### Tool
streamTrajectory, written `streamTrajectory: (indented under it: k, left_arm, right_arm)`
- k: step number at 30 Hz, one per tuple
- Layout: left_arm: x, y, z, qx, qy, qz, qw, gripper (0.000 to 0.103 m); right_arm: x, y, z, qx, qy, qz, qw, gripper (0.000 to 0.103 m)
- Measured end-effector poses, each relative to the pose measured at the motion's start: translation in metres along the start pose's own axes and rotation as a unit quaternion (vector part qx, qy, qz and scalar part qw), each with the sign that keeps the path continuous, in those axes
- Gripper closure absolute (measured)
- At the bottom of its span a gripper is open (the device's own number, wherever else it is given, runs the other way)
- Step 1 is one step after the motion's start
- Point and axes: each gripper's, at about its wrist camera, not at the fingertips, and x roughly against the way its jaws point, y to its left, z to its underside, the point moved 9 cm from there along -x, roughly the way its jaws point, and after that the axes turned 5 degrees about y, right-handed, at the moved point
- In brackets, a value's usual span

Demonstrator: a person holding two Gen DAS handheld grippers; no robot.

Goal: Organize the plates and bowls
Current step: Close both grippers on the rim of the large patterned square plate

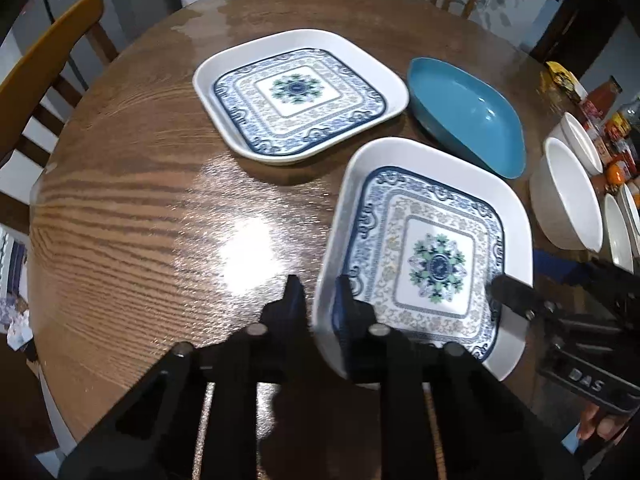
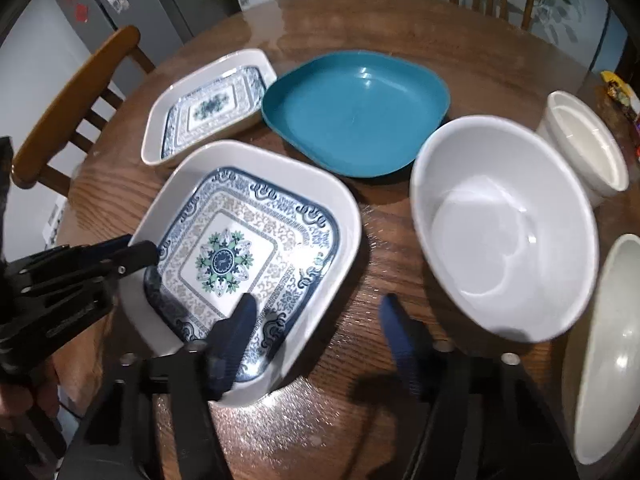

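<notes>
A square white plate with a blue pattern (image 1: 432,248) is tilted up at the near edge of the round wooden table (image 1: 140,200). My left gripper (image 1: 318,296) is shut on the plate's left rim; it shows at the plate's left edge in the right wrist view (image 2: 136,256). The same plate (image 2: 248,248) lies under my right gripper (image 2: 316,316), which is open, its left finger over the plate's near rim. A second patterned square plate (image 1: 298,96) (image 2: 208,108) lies farther back. A teal plate (image 1: 468,116) (image 2: 356,112) lies beside it.
A large white bowl (image 2: 500,224) (image 1: 568,196) stands right of the held plate. Two more white bowls (image 2: 584,144) (image 2: 608,344) sit along the right edge. Bottles and packets (image 1: 608,120) crowd the far right. Wooden chairs (image 1: 48,68) ring the table.
</notes>
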Motion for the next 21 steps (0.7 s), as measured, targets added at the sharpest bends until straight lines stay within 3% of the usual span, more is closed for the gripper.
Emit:
streamTrajectory:
  k: [2, 5, 9, 21]
  left_arm:
    - [0.000, -0.002, 0.000, -0.008, -0.003, -0.001, 1.0000, 0.092]
    - [0.001, 0.002, 0.000, -0.007, -0.004, 0.004, 1.0000, 0.093]
    - [0.003, 0.018, 0.003, 0.013, -0.004, 0.011, 0.9998, 0.094]
    - [0.039, 0.062, 0.048, 0.091, -0.010, -0.009, 0.9958, 0.094]
  right_arm:
    - [0.000, 0.006, -0.001, 0.014, 0.002, -0.004, 1.000, 0.062]
    - [-0.001, 0.010, -0.003, 0.033, 0.002, 0.010, 0.999, 0.065]
    - [0.001, 0.014, -0.005, 0.036, 0.003, -0.008, 0.999, 0.076]
    - [0.002, 0.078, -0.016, 0.109, -0.001, -0.051, 0.993, 0.077]
